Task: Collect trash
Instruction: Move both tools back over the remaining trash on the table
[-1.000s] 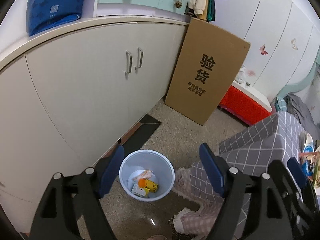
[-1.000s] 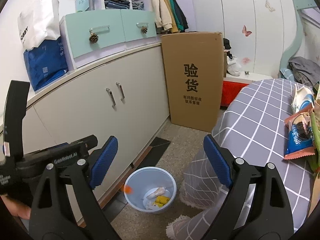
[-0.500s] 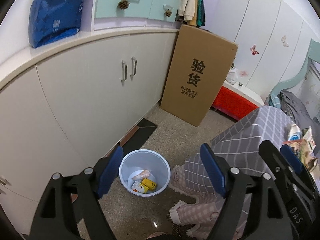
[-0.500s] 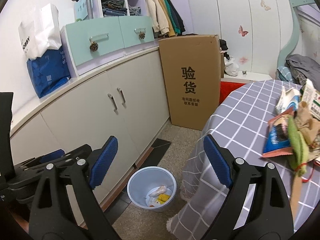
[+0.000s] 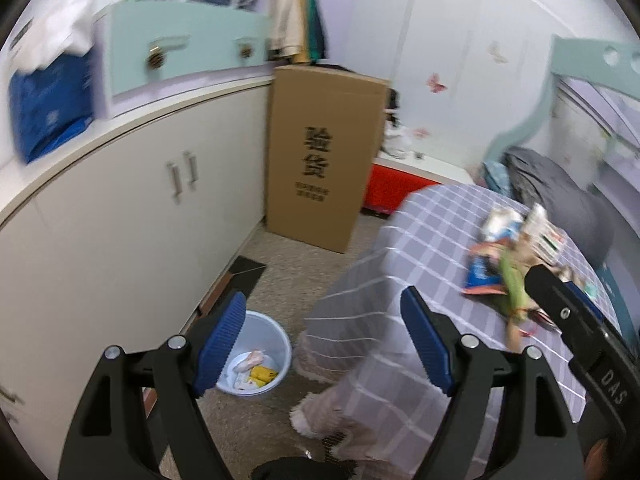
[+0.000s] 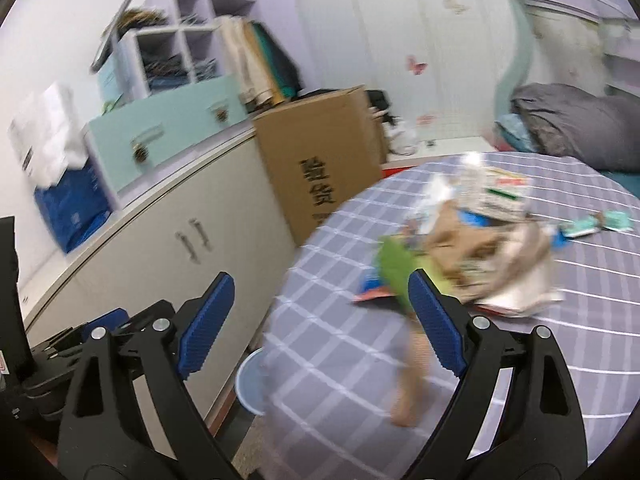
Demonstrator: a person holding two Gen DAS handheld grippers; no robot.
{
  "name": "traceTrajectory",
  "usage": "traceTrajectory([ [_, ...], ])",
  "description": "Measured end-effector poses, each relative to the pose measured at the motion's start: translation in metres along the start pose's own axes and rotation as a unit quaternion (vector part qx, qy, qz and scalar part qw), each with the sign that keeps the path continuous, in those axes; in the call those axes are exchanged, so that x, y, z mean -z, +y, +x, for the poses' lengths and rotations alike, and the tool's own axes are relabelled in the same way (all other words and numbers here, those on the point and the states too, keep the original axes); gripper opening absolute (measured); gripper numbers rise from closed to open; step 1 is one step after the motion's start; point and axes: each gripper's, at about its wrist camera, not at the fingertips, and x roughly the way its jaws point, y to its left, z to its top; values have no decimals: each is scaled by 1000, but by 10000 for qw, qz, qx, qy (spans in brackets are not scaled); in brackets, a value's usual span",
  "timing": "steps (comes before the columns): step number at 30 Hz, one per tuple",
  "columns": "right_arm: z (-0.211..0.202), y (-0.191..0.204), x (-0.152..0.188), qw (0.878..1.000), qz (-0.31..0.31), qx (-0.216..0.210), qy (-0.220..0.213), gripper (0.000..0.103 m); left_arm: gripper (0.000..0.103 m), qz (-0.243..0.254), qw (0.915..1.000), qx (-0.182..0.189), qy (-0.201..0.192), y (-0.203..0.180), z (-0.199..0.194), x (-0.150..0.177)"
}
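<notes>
Both grippers stand wide with nothing between their blue pads: the left gripper [image 5: 322,338] hangs above the floor beside the table, and the right gripper [image 6: 320,322] hangs over the table's near left edge. Just past the right gripper's right-hand pad lies the trash pile [image 6: 476,248] in the middle of the round table [image 6: 560,380], which wears a grey checked cloth; the blur keeps the pieces from being counted, but a green wrapper [image 6: 394,270], one white printed packet [image 6: 496,194] and one small teal packet [image 6: 596,226] toward the right edge can be told apart. In the left view the same pile [image 5: 508,256] sits toward the far right edge of the table [image 5: 420,248]. One pale blue bin [image 5: 260,354] stands on the floor between the table's hanging cloth and the cupboard, with a few scraps in it, one yellow and one pinkish-white. Only its rim [image 6: 248,380] shows in the right view, at the foot of the cloth. Along the wall runs one long white cupboard [image 5: 120,216] with two handles side by side. One tall cardboard box [image 5: 320,156] leans at its far end. On the cupboard top stand one blue bag [image 5: 48,108] and mint drawers [image 5: 180,52].
</notes>
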Motion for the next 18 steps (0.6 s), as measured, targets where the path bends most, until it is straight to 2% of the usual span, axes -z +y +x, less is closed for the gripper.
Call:
traceTrajectory([
  [5, -22, -60, -7, 9972, 527, 504, -136, 92, 78, 373, 9989, 285, 35, -50, 1, -2],
  [9, -36, -104, -13, 9927, 923, 749, -217, 92, 78, 717, 9958, 563, 59, -94, 6, -8],
  [15, -48, -151, -19, 9873, 1198, 1010, -247, 93, 78, 1185, 9883, 927, 259, -153, 22, -12],
  [18, -50, -167, -19, 9863, 1224, 1083, -232, 93, 75, 1219, 9855, 1103, 425, -172, 34, -17],
])
